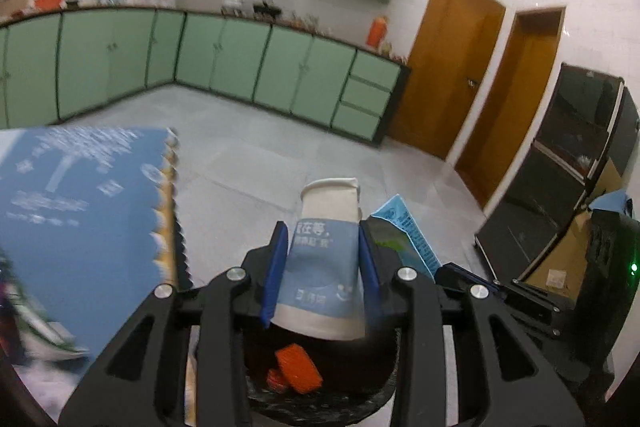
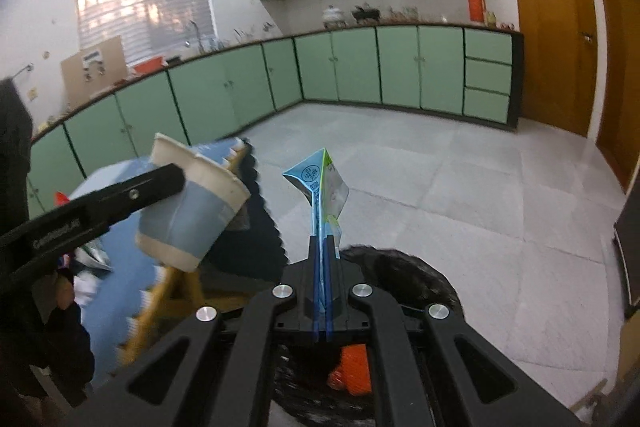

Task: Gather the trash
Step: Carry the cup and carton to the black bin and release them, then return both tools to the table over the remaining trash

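My left gripper (image 1: 322,233) is shut on a crumpled paper cup (image 1: 326,259), white with a blue band, its blue pads pressing both sides. In the right wrist view the same cup (image 2: 192,215) hangs at the left with one left finger (image 2: 156,185) across it. My right gripper (image 2: 322,241) is shut on a flattened blue-and-green carton (image 2: 322,183) that sticks up past its tips. That carton (image 1: 406,233) shows just right of the cup in the left wrist view. Both grippers hover above a black-lined trash bin (image 1: 320,403), which holds an orange scrap (image 1: 300,367).
A table with a blue scalloped cloth (image 1: 80,211) stands close on the left, with litter on it. The bin (image 2: 404,271) sits on a pale tiled floor (image 2: 460,195). Green cabinets (image 1: 240,63) line the far walls. Wooden doors (image 1: 444,67) and black cases (image 1: 560,187) are at the right.
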Action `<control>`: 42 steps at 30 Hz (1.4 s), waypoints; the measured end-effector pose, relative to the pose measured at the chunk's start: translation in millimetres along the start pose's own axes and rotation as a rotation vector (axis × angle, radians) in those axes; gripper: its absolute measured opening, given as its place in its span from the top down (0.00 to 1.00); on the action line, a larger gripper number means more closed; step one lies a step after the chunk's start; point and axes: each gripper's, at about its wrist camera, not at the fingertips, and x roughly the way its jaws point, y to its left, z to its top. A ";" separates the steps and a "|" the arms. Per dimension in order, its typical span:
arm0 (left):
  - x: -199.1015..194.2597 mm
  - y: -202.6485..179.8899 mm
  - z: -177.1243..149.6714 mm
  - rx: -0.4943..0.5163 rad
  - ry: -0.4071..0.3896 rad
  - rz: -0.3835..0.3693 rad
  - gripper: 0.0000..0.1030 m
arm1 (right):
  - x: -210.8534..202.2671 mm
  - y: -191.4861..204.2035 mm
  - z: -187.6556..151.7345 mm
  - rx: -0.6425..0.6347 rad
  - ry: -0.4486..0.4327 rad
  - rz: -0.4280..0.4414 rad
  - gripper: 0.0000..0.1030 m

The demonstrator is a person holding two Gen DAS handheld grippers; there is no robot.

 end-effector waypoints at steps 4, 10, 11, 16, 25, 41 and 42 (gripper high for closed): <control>35.4 -3.9 -4.8 -0.005 0.063 -0.008 0.56 | 14.1 -27.4 -8.0 0.030 0.042 -0.012 0.89; 62.9 -6.8 -4.5 -0.004 0.105 -0.027 0.41 | 15.3 -44.4 -11.8 0.071 0.040 -0.031 0.83; 62.1 -7.1 -3.4 -0.007 0.104 -0.027 0.41 | 13.2 -45.3 -11.3 0.073 0.035 -0.036 0.81; 22.9 -5.3 9.4 -0.004 0.029 -0.021 0.41 | -1.1 -38.9 -5.8 0.064 0.010 -0.042 0.67; -111.7 43.8 10.8 0.051 -0.124 0.182 0.27 | -48.3 39.2 9.1 0.024 -0.117 0.024 0.16; -281.9 200.2 -38.2 -0.075 -0.109 0.626 0.17 | -38.6 224.1 -15.2 -0.075 -0.065 0.272 0.06; -285.5 201.4 -40.0 -0.084 -0.109 0.624 0.17 | -37.9 230.7 -18.9 -0.081 -0.061 0.278 0.06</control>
